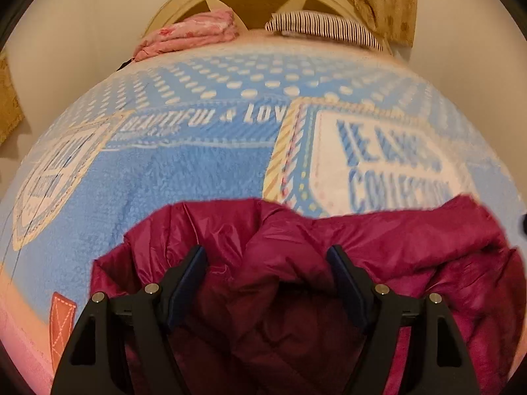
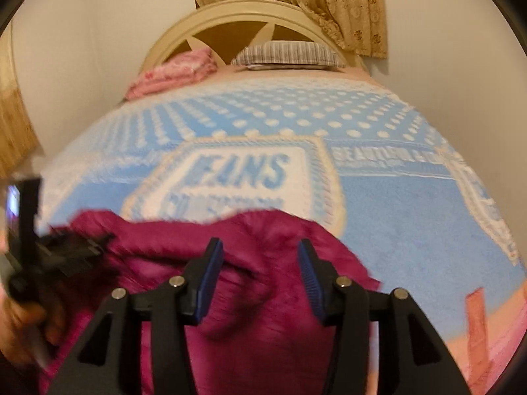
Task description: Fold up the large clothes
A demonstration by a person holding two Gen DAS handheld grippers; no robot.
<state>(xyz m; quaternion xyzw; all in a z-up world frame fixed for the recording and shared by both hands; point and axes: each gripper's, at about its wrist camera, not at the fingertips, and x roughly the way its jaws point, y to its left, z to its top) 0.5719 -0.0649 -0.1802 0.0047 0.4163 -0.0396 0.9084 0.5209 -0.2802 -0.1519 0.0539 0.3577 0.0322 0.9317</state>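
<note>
A magenta puffy jacket [image 1: 296, 296] lies crumpled on the near part of a blue patterned bedspread [image 1: 197, 171]. My left gripper [image 1: 266, 260] stands open wide over the jacket, and a ridge of fabric rises between its fingers without being pinched. In the right wrist view the same jacket [image 2: 263, 312] fills the lower middle. My right gripper [image 2: 260, 253] is open above it, with a fold of fabric loose in the gap. The left gripper's body [image 2: 33, 250] and the hand holding it [image 2: 19, 329] show blurred at the left edge.
A folded pink blanket [image 1: 187, 36] and a striped pillow [image 1: 322, 26] lie at the head of the bed by a cream arched headboard [image 2: 230, 16]. A patterned curtain [image 2: 296, 0] hangs behind it. Pale walls flank the bed on both sides.
</note>
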